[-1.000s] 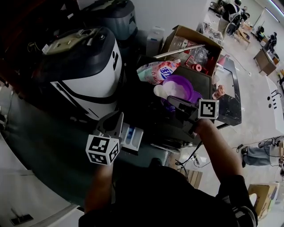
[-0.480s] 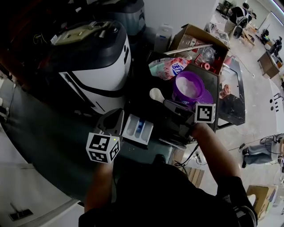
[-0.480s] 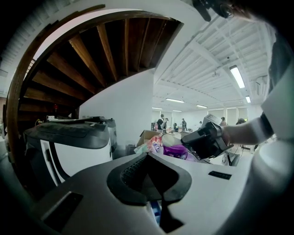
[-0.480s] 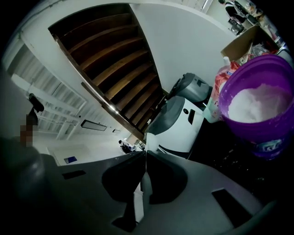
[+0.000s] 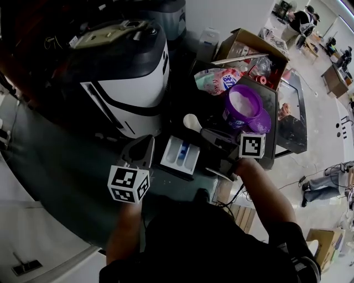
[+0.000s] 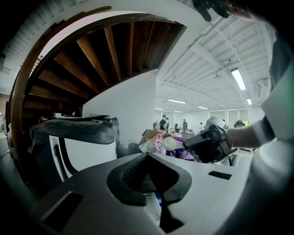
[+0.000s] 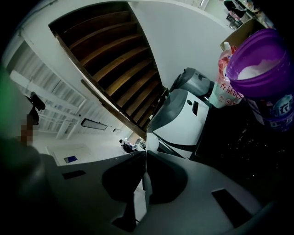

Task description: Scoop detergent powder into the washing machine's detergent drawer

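Observation:
The white detergent drawer with a blue insert stands pulled out from the white washing machine. My right gripper is shut on the handle of a white scoop, whose bowl hovers just beyond the drawer's far edge. In the right gripper view the scoop sticks out past the closed jaws of the right gripper. Behind it stands the open purple powder tub, full of white powder. My left gripper is shut beside the drawer's left edge. The left gripper shows the drawer below its jaws.
A purple lid lies by the tub on the dark table. A pink detergent bag and an open cardboard box sit behind. A dark appliance stands past the washing machine. People work at the far right.
My right gripper has carried the scoop away from the purple tub, leftward and nearer, toward the drawer. The left gripper has stayed beside the drawer.

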A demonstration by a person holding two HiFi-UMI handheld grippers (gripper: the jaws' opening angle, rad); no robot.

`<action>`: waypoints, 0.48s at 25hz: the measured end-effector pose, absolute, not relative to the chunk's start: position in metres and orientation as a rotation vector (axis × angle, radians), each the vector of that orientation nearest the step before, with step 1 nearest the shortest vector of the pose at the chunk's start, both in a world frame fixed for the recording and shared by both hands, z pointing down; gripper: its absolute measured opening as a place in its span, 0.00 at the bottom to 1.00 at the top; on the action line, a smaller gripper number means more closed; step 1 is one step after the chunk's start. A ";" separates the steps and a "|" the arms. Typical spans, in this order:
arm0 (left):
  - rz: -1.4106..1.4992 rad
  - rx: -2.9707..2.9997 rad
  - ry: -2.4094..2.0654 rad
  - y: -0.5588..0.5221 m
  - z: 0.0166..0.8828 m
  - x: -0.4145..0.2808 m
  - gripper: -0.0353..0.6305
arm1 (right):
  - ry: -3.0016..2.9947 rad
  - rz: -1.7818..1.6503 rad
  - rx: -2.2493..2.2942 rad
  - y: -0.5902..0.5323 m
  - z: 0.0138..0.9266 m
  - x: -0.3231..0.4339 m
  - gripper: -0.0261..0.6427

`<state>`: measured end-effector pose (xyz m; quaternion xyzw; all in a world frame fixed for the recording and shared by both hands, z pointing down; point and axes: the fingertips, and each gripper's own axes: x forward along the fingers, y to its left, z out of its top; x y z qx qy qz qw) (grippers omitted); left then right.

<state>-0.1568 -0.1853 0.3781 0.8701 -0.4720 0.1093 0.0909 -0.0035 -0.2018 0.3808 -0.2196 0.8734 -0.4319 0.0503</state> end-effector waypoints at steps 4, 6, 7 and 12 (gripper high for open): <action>0.318 2.588 -1.382 -0.178 0.382 -0.174 0.06 | 2.649 -1.312 -0.676 -0.193 0.383 -0.025 0.07; 0.316 2.595 -1.366 -0.174 0.384 -0.182 0.06 | 2.638 -1.315 -0.683 -0.187 0.385 -0.035 0.07; 0.316 2.598 -1.358 -0.172 0.386 -0.186 0.06 | 2.632 -1.318 -0.690 -0.184 0.386 -0.039 0.07; 0.316 2.596 -1.323 -0.160 0.395 -0.205 0.06 | 2.613 -1.333 -0.734 -0.167 0.397 -0.059 0.07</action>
